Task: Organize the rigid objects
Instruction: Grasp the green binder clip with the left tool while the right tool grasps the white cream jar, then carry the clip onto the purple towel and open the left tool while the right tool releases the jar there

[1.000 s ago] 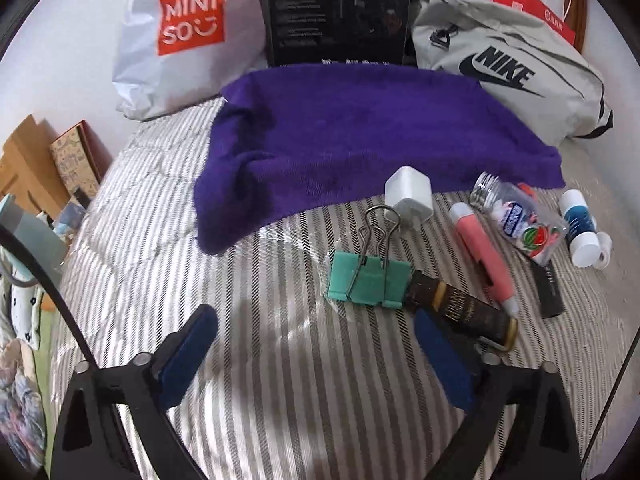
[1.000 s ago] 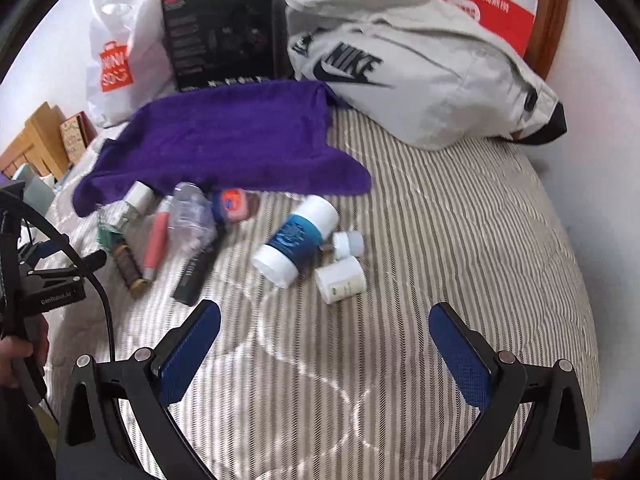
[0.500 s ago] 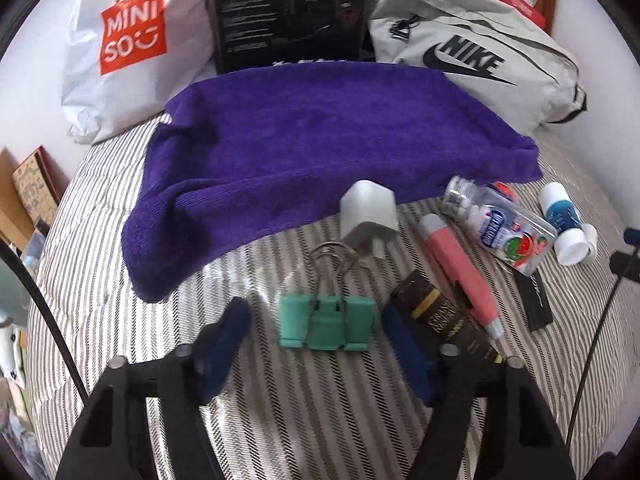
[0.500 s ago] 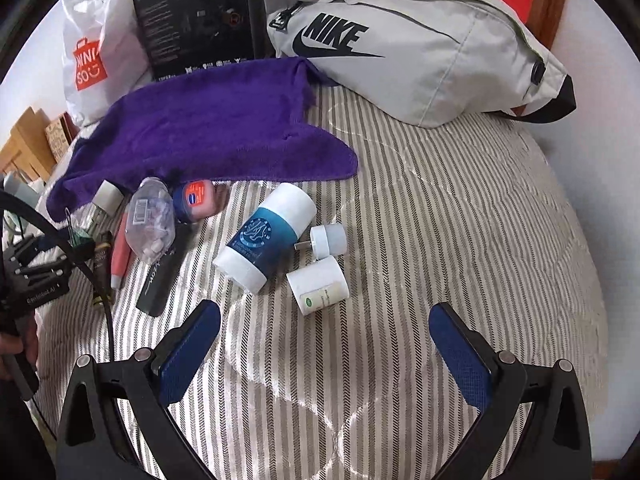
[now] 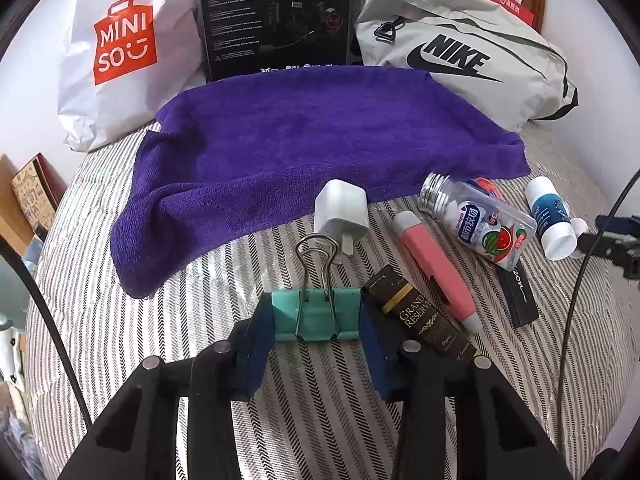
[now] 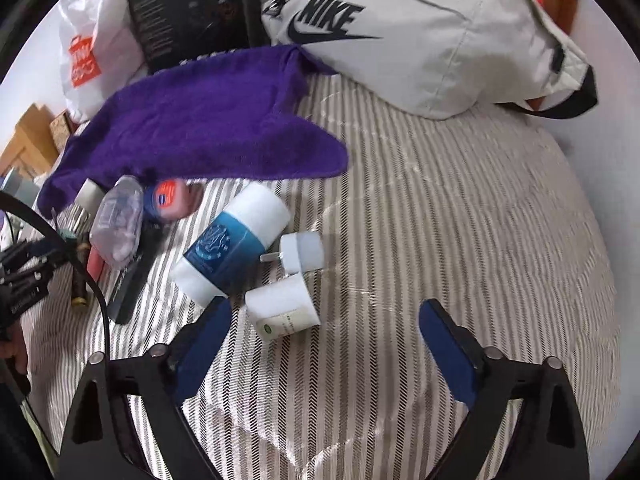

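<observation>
Striped bedcover [image 5: 120, 320]: left hand-held gripper [image 5: 316, 334] clamps teal binder clip [image 5: 316, 314]; right [image 6: 324, 344] wide open.

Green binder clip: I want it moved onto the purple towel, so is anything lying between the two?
Yes. The white charger lies directly beyond the green binder clip, at the purple towel edge. The left claw has closed on the clip.

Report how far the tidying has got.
Nothing looks sorted yet; the purple towel is bare. In hand: left gripper shut on the green binder clip. Right gripper is open, near the small white jar. Charger, pink tube and blue-label bottle remain scattered.
</observation>
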Demonstrator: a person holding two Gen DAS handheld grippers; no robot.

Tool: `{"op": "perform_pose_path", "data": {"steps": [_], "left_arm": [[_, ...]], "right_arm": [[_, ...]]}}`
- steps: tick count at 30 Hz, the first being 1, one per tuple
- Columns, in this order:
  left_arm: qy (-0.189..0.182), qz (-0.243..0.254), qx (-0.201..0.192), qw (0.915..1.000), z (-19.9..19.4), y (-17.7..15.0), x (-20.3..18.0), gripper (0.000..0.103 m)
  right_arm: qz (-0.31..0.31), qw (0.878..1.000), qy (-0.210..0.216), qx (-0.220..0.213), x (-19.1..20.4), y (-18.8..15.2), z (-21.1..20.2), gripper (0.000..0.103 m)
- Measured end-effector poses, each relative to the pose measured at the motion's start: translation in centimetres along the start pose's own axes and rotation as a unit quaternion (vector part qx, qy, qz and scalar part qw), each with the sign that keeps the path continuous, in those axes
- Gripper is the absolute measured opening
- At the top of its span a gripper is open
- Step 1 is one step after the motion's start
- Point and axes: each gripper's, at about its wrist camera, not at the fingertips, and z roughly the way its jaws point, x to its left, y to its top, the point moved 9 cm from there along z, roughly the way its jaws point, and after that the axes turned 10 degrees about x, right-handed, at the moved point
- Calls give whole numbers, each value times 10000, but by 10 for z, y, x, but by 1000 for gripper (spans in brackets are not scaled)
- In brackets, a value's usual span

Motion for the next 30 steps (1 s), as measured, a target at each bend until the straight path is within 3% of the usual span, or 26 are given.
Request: {"op": "perform_pose_path", "data": {"steps": [2,6,8,10,13,23,30], "left_arm": [[0,15,-5,10000,0,0,0,39],[1,7,13,10000,0,-1,0,39],[5,2,4,10000,0,-1,0,39],[9,-23,-10,10000,0,0,0,39],[29,-60,-34,10000,0,1,0,39],[-34,-105,98,9999,-6,-4,11,39],[-249,-466,-56,9986,-28,-4,35,39]], "right_arm": [[-144,9999,-10,-19,4,0,5,83],[-391,9992,55,-77,8,0,12,52],[-451,9989,50,-118,9,1,12,50],[-520,9985,119,-136,11,-1,11,37],[-543,9982,195,-135,11,-2,10,31],[-585,9979,222,-186,9,-2,-12,32],[-725,9959,375,-380,21,13,-32,32]]}}
